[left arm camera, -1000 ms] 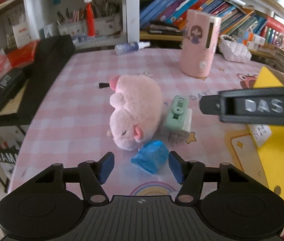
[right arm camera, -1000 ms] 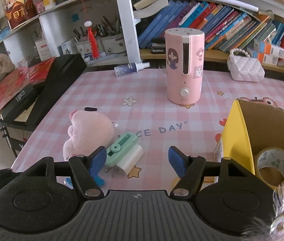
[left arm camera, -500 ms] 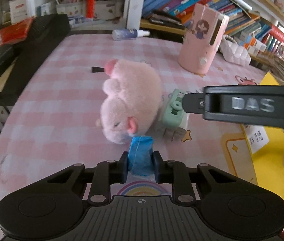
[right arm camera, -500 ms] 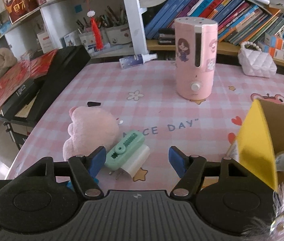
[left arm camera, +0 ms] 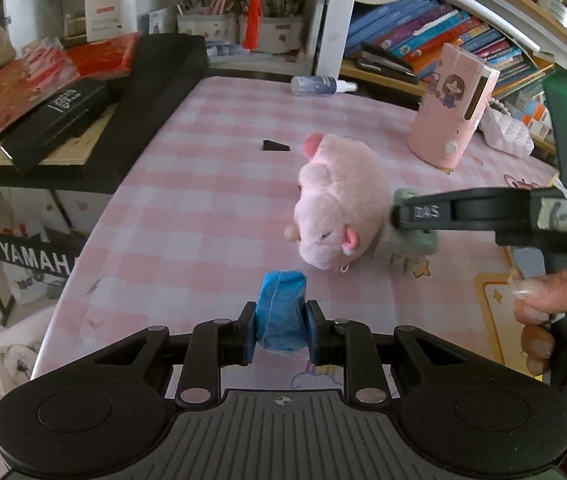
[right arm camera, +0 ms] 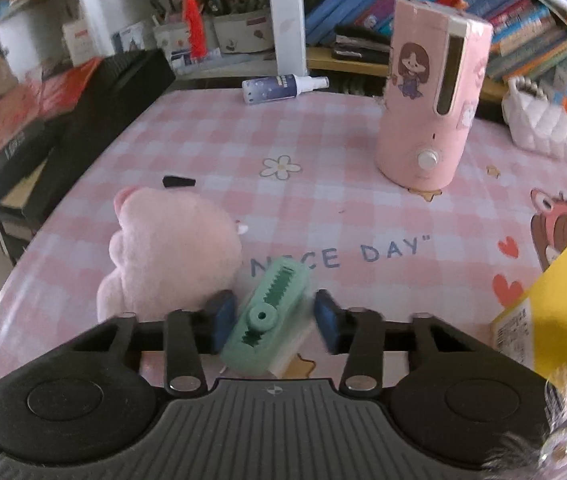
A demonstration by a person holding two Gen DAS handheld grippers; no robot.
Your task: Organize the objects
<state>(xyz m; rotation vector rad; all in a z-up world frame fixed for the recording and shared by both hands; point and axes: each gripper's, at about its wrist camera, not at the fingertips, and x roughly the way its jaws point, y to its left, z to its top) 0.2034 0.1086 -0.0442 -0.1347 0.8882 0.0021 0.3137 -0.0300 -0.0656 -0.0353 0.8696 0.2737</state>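
My left gripper is shut on a crumpled blue packet, held just above the pink checked tablecloth. Beyond it, a pink plush pig lies on its side. My right gripper straddles a mint-green and white device that lies slantwise next to the plush. Its jaws are closing, with the blue pads against the device's sides. In the left wrist view that gripper reaches in from the right, and a person's hand holds its handle.
A pink humidifier stands at the back right, with a white quilted bag behind it. A spray bottle lies at the far edge. A small black piece lies behind the plush. A yellow box sits at right and a black case at left.
The left jaws shut on the blue packet and carried it a little back. The right gripper came down and forward over the green device, and its jaws narrowed around it.
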